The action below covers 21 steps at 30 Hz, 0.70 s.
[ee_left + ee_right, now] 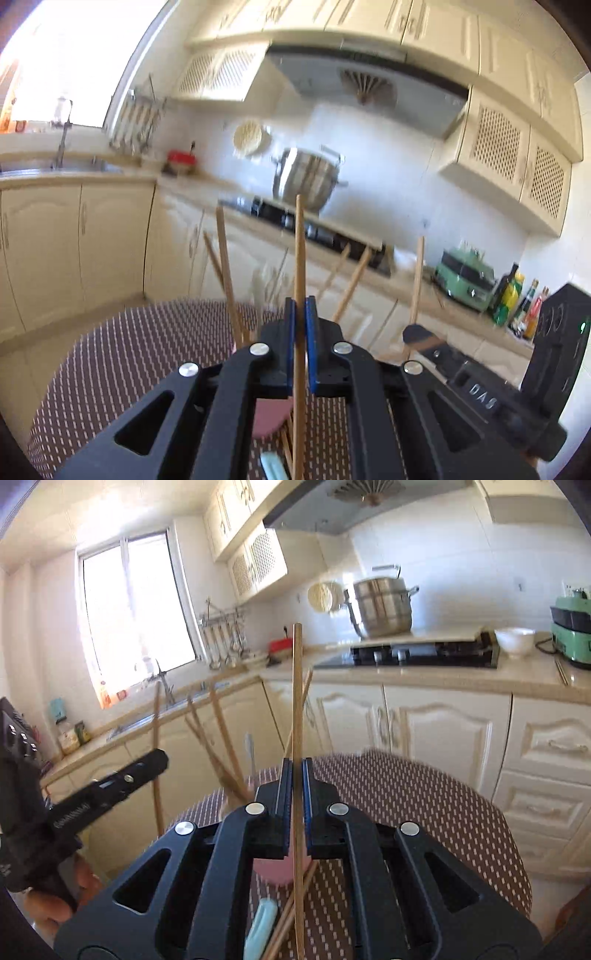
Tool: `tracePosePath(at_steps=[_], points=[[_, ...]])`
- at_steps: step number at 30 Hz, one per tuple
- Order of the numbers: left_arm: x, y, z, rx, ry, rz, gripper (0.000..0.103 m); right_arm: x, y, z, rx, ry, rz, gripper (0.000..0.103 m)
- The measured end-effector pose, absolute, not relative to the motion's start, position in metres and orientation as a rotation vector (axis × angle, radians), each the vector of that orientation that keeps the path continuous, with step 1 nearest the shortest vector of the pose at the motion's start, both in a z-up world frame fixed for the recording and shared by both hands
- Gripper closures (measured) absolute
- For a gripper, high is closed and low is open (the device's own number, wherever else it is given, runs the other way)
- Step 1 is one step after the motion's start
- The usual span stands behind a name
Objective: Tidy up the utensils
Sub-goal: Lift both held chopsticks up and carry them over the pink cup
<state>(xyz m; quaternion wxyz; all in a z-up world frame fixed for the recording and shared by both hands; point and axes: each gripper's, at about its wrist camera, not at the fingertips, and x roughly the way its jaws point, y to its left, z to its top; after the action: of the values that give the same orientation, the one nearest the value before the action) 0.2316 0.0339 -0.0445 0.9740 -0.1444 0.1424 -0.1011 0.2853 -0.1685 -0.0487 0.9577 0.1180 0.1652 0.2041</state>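
In the left wrist view, the left gripper [300, 317] has its blue pads [290, 325] clamped together on a single wooden chopstick [300, 251]. The stick stands nearly upright between the jaws, its long axis vertical, its upper end pointing toward the steel pot [308, 177] on the stove, its lower end running down past a pink cup [267, 417] on the dotted tablecloth [110, 369]. More chopsticks [229, 266] fan out beyond the fingers, leaning left and right. The right gripper [417, 334] shows at the right edge.

In the right wrist view, the left gripper [155, 758] shows at the left. In the centre, the right gripper [296, 771] is likewise pinched shut on one chopstick [297, 694], upright, tip upward. Below it lie the pink cup [273, 873], loose chopsticks [291, 919] and a pale blue handle [262, 923].
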Motion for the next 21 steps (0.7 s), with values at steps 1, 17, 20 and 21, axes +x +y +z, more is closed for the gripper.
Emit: tracePosePath(at_steps=[1,17,20,21], points=[[0.235,0.034,-0.04,-0.288,0.266,-0.198,0.098,0.287,-0.169,-0.047,0.24,0.322,0.41,0.097],[0.274,0.018,-0.015,-0.244,-0.002,-0.135,0.097,0.321,-0.166,-0.014,0.337,0.031,0.379,0.097],[0.278,0.017,-0.016,-0.236,-0.021,-0.131,0.097,0.323,-0.164,-0.011,0.343,-0.002,0.383,0.097],[0.279,0.017,-0.016,-0.233,-0.025,-0.128,0.097,0.323,-0.162,-0.011,0.342,-0.008,0.385,0.097]])
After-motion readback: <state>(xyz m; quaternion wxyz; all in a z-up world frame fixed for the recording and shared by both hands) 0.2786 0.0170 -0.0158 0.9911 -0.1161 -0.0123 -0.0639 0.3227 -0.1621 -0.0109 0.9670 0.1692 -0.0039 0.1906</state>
